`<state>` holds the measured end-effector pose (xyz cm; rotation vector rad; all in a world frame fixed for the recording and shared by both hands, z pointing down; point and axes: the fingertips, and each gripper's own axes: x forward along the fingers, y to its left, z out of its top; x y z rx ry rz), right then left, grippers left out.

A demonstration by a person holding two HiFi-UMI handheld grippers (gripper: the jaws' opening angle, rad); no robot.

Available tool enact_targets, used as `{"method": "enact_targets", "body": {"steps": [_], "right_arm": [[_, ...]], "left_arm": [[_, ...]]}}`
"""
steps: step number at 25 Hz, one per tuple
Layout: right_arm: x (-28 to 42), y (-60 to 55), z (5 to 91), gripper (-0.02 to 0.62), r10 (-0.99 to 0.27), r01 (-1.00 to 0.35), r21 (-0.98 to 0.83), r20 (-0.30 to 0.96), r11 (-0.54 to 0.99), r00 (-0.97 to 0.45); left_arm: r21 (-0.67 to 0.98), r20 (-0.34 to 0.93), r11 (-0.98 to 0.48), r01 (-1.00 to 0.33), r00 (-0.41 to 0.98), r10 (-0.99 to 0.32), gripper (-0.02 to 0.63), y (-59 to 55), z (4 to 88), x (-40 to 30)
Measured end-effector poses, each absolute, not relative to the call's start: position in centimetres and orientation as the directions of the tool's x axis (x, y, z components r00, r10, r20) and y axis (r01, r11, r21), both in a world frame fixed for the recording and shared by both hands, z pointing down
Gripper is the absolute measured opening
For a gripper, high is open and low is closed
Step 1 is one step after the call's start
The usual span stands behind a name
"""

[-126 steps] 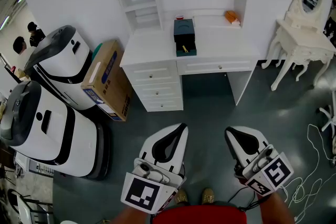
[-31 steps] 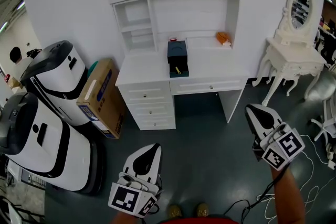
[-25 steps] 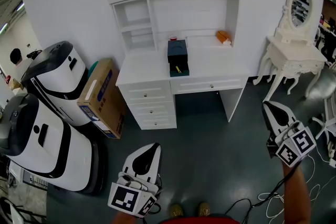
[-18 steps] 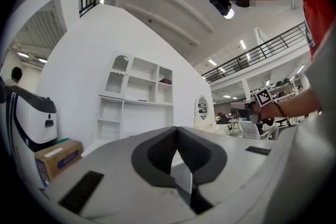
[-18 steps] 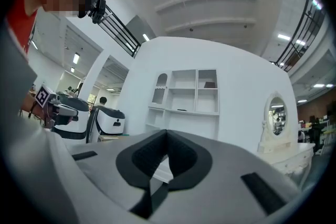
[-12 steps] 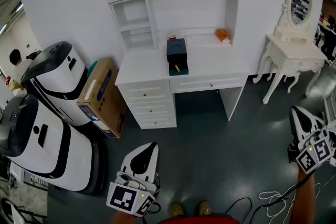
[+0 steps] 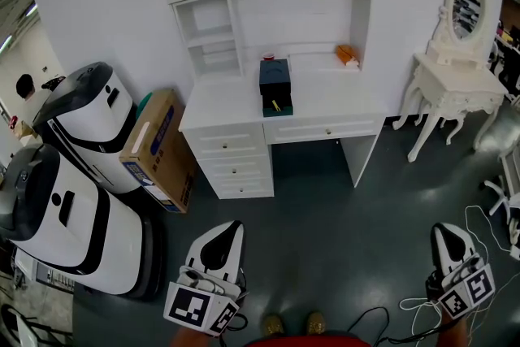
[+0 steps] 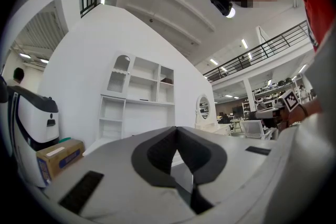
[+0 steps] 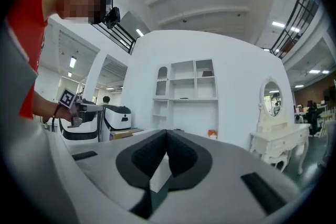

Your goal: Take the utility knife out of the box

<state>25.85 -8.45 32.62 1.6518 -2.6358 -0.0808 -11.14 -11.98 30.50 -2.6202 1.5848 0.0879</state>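
Standing against the white wall, a white bench [image 7: 325, 106] with drawers and a shelf unit above fills the middle of the head view. Left of it sit two large white-and-black machines [image 7: 69, 199], with a cardboard carton [image 7: 158, 144] leaning between them and the bench. At the right is a white dressing table [image 7: 455, 81] with an oval mirror. Both grippers hang low over the grey floor [image 7: 325, 207], well apart from the bench. The left gripper [image 7: 227, 225] is near the person's shoes [image 7: 272, 325], and the right gripper [image 7: 443, 228] is far out to the right. Each gripper's own view shows its jaws clenched tip to tip, with nothing between them. On the bench top, near its middle, stands the dark box [image 7: 275, 77], its front tray open. The utility knife [image 7: 276, 105] lies in that tray, visible only as a small yellow streak.
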Motion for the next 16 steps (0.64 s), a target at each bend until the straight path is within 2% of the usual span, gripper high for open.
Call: {"method": "enact_targets", "body": {"steps": [9, 16], "right_arm": [[11.5, -5.7, 34.9, 0.008, -0.739, -0.738, -0.034, -0.012, 0.674, -0.674], [1.8, -3.5, 33.8, 0.008, -0.550, -0.549, 0.047, 0.009, 0.835, -0.835]], "left_arm": [[-0.034, -0.095, -0.465, -0.885, 0.465, -0.880, 0.031, -12.0, 30.6, -10.7], [-0.036, -0.095, -0.457, -0.889, 0.458, -0.884, 0.031, -11.8, 30.5, -11.1]]}}
